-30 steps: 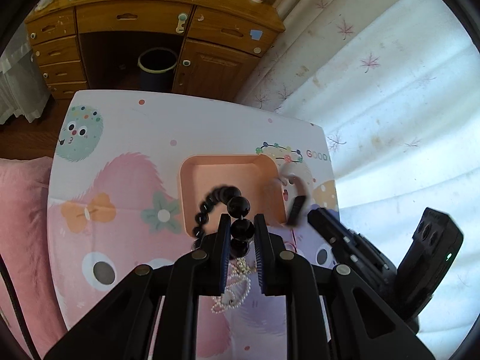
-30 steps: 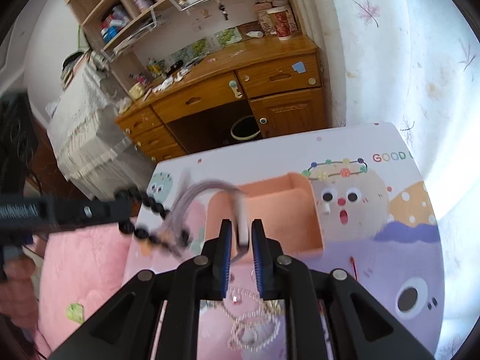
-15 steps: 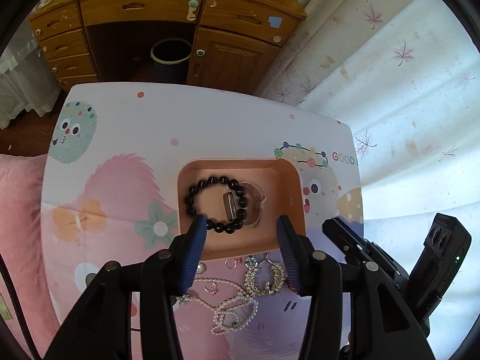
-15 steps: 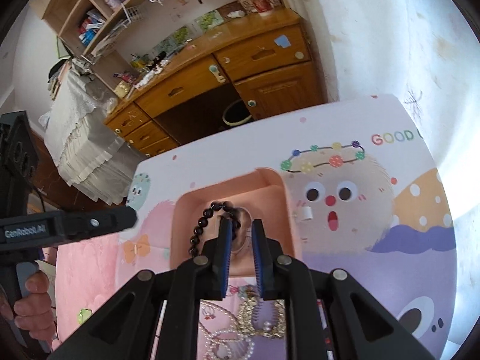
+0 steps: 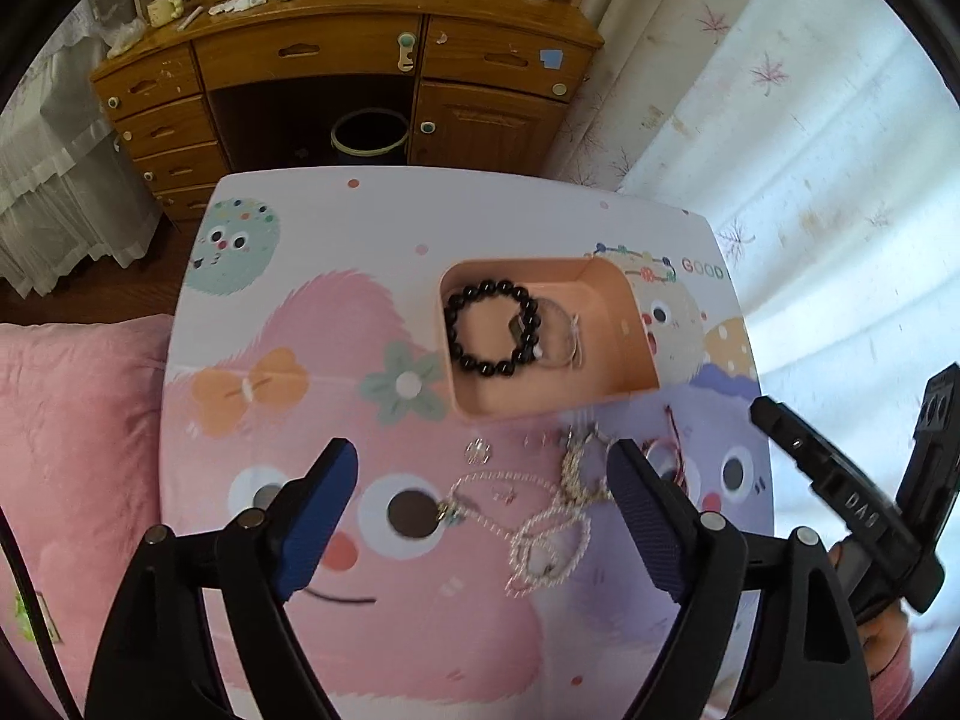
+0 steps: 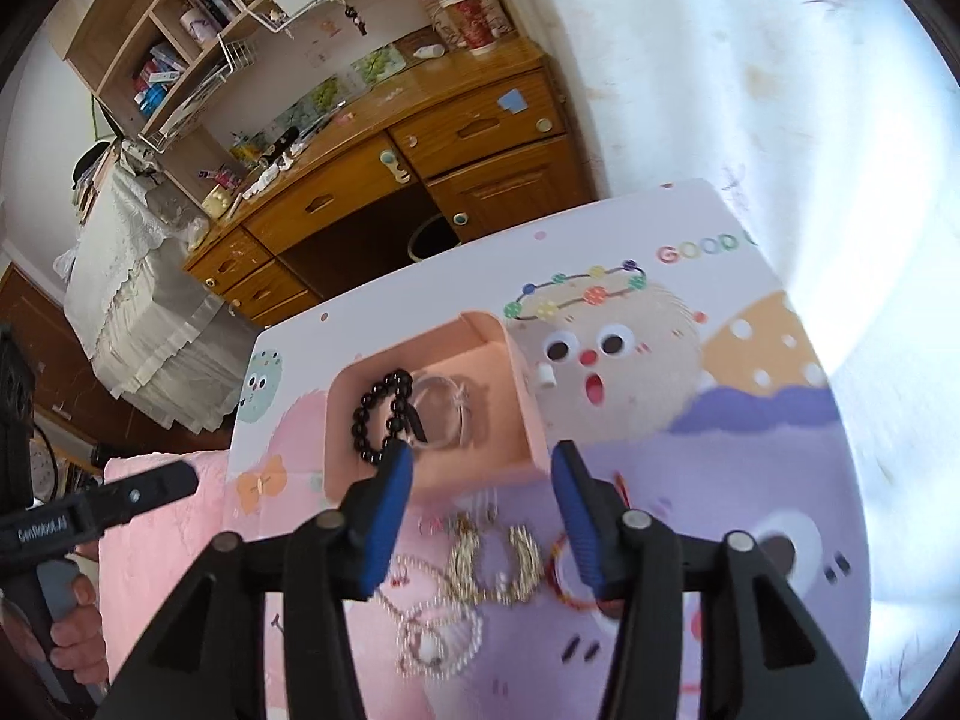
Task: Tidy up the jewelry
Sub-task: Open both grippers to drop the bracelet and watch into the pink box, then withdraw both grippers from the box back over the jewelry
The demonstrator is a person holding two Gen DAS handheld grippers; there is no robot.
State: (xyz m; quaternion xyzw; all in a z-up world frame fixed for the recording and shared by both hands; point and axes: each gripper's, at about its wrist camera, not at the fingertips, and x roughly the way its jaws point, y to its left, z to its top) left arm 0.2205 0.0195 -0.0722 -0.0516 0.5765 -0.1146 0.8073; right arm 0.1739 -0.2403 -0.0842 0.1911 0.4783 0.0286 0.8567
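Bead bracelet point(image 5: 492, 327) lies in pink tray point(image 5: 624, 324); both jaws just opened, empty.

A black bead bracelet point(image 5: 492, 327) lies in a peach-pink tray point(image 5: 630, 312) on the desk point(image 5: 372, 222), white with pastel cartoon creatures, a pink furry shape and coloured dots, beside white pearl strands point(image 5: 540, 531) and blue-padded black fingers point(image 5: 318, 510).

A honey-coloured wooden desk point(image 5: 360, 54) with drawers and a cupboard door stands against the far wall, a dark round waste bin point(image 5: 369, 135) in its kneehole. Open wooden shelves point(image 6: 180, 30) crowded with books rise above it. White curtains printed with pink sprigs point(image 5: 780, 120) glow with daylight. A white lace-edged cloth point(image 6: 132, 300) drapes furniture beside the desk.
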